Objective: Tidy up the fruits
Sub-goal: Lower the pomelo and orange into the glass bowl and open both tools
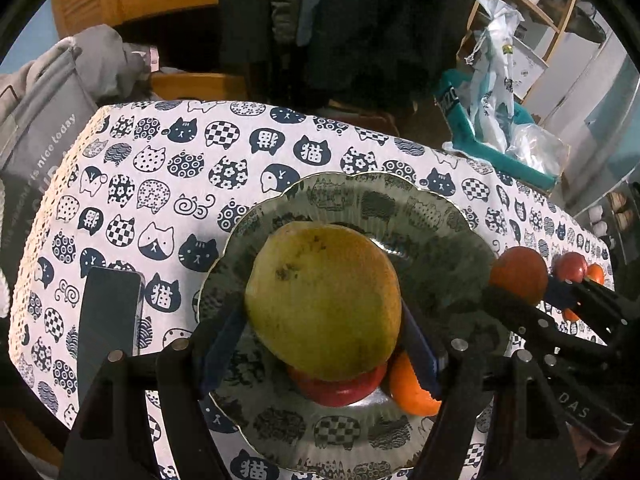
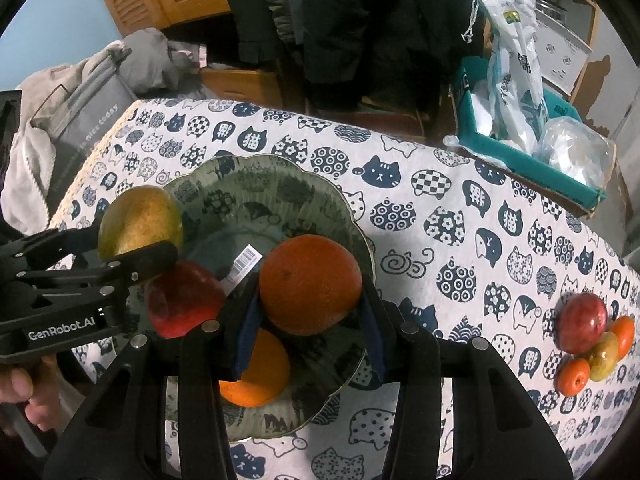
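Observation:
My left gripper [image 1: 320, 320] is shut on a large yellow-green mango [image 1: 320, 292], held just over a clear patterned glass plate [image 1: 360, 180]. Under the mango, a red apple [image 1: 340, 388] and an orange [image 1: 412, 392] lie on the plate. My right gripper [image 2: 310, 312] is shut on a bigger orange [image 2: 310, 284] above the plate's [image 2: 260, 184] right half. From the right wrist view, the left gripper [image 2: 124, 246] with the mango [image 2: 140, 226] is at the plate's left rim, and the apple [image 2: 184, 300] and the plate's orange [image 2: 256, 372] sit below.
Loose fruit lies on the cat-print tablecloth [image 2: 440, 208] at the right: a red apple [image 2: 582, 322], a yellowish fruit [image 2: 604, 356] and small oranges [image 2: 574, 376]. A dark phone [image 1: 110, 312] lies left of the plate. A teal box with bags [image 2: 520, 120] stands beyond the table edge.

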